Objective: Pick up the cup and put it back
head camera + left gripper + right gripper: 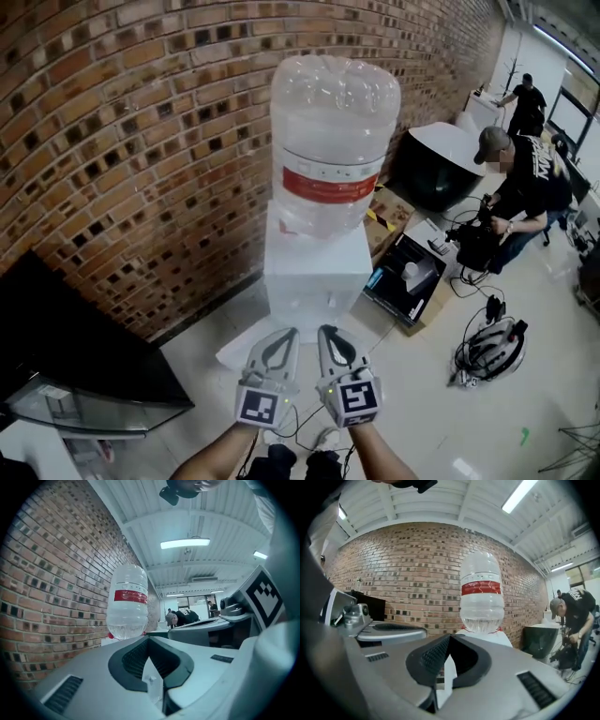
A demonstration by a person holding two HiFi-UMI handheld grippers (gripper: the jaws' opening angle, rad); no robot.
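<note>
The left gripper (284, 334) and the right gripper (329, 332) are side by side at the bottom middle of the head view, each one in a hand of the person, and both point toward the white water dispenser (315, 272). In the left gripper view the two jaws are closed, their tips meet, and there is nothing between them. In the right gripper view it is the same: the jaws are together and hold nothing. On top of the dispenser stands a big clear water bottle (334, 141), upside down, with a red band around it and only a little water in its lower part. The dispenser stands just in front of the brick wall (122, 141), on the light floor (422, 412). The cup I cannot find in any view, so I cannot tell where it is. On the left of the dispenser, near the wall, is a black screen (75, 347). On the right lies an open box (409, 279) on the floor, just beside the dispenser. Further right a person in a dark shirt (527, 178) bends over some dark equipment, well apart from the grippers.
</note>
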